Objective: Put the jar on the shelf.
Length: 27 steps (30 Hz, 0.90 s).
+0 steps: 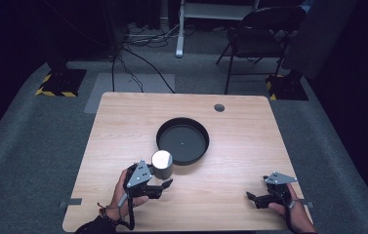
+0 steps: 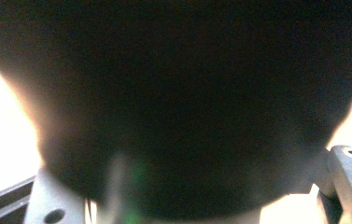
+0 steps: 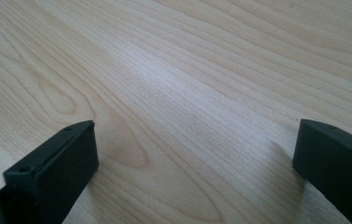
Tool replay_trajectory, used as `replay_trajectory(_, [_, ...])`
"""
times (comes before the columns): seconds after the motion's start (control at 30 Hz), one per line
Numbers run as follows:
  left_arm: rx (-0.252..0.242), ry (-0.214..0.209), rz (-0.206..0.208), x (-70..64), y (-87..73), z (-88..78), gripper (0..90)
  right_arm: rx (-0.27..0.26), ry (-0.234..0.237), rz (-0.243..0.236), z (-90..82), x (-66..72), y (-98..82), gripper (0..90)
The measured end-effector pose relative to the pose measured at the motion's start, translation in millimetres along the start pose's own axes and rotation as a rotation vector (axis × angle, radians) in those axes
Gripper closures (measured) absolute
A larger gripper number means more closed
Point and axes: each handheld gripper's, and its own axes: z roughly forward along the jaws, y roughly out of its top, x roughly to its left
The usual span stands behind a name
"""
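Now L gripper (image 1: 164, 181) is clamping the can (image 1: 162, 164) beside bowl (image 1: 164, 127); R gripper (image 1: 253, 198) is resting w/ jaws apart on table (image 1: 230, 185).

Both grippers are black, each topped by a grey three-cornered plate with small holes. The left gripper (image 1: 164, 185) trails a black cable past a dark sleeve (image 1: 93, 226) and a thin wristband. The right gripper (image 1: 251, 197) has blocky, matte black jaws with a small screw hole near one tip, and a strap at the wrist.
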Motion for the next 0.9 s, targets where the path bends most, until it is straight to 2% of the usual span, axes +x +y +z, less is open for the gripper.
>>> replay_trajectory(0.13, [0.01,0.022,0.0,1.1,2.7,-0.8,30.2,0.002,0.0,0.0,0.0,0.0,-0.1,0.0])
replay_trajectory(0.47, [0.02,0.031,0.006,4.9,5.9,0.0,30.2,0.002,0.0,0.0,-0.1,0.0,-0.1,0.0])
replay_trajectory(0.67, [0.008,0.028,-0.015,7.7,8.6,1.5,30.2,0.002,0.0,0.0,0.0,0.0,-0.1,0.0])
replay_trajectory(0.9, [0.0,0.036,-0.02,8.6,11.8,1.8,30.1,0.001,0.0,-0.001,0.0,-0.1,-0.1,0.0])
